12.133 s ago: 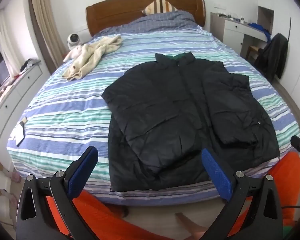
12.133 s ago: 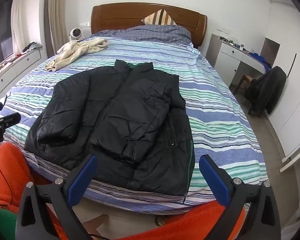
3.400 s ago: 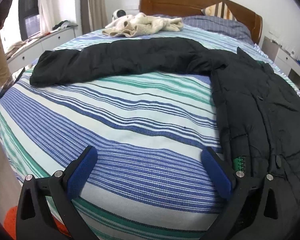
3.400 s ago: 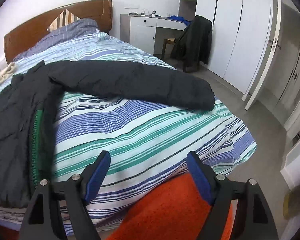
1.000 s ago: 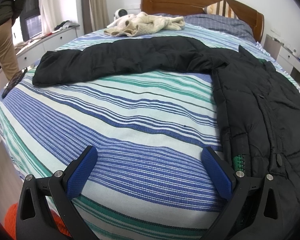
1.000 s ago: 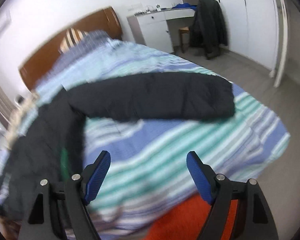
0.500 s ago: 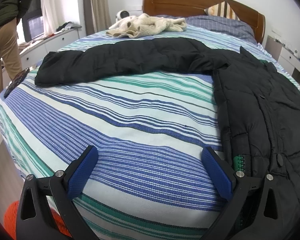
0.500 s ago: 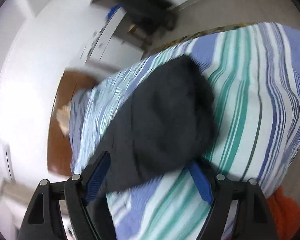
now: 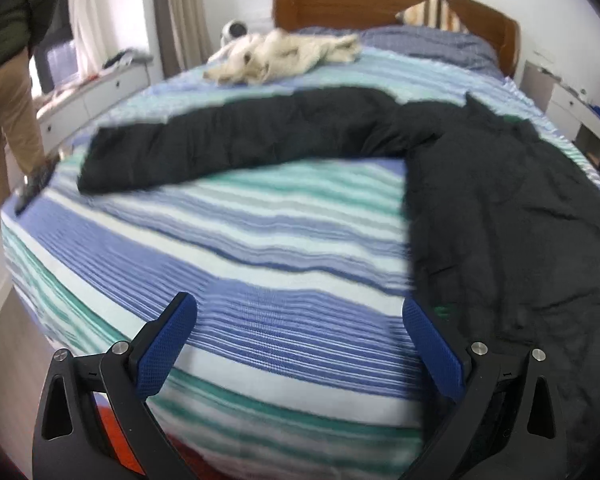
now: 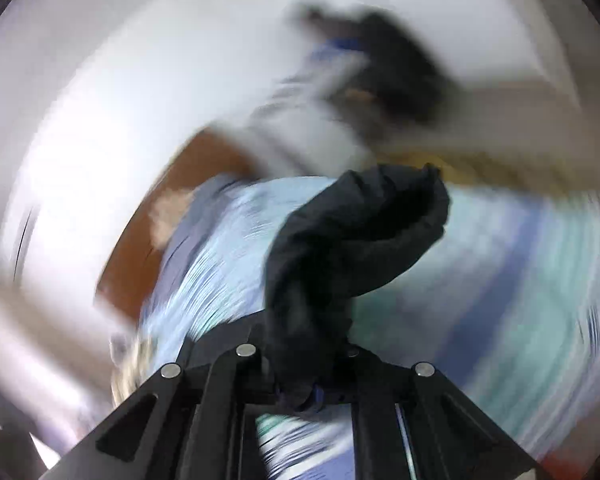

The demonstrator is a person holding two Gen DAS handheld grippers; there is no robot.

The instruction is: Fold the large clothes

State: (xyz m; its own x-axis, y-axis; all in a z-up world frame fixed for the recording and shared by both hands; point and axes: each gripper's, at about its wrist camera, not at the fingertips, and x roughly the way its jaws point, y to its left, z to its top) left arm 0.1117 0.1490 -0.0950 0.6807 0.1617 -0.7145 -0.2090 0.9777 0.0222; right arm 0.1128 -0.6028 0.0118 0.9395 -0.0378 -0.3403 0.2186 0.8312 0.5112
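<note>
Bed first: big striped cover, blue, teal and white, woven ribbing, soft and crowned at the near edge. On it my black jacket lies opened out, body to the right, one sleeve stretched flat toward the left side. Fabric looks puffy, quilted and matte, probably slippery shell.

Right gripper is clamped on the other sleeve's cuff, which bunches up thick and rounded above the closed jaws. That view is heavily smeared, so I can't tell how deep the bite is.

Risks as I judge them: a shallow pinch on slick padded cloth could slide out mid-swing; a fast pull could drag the whole body off its flat layout; the padded sleeve may spring back instead of lying folded.

Left gripper hangs wide apart and empty over the near bed edge, blue textured pads clear of cloth.

Cream garment crumpled near the wooden headboard.
</note>
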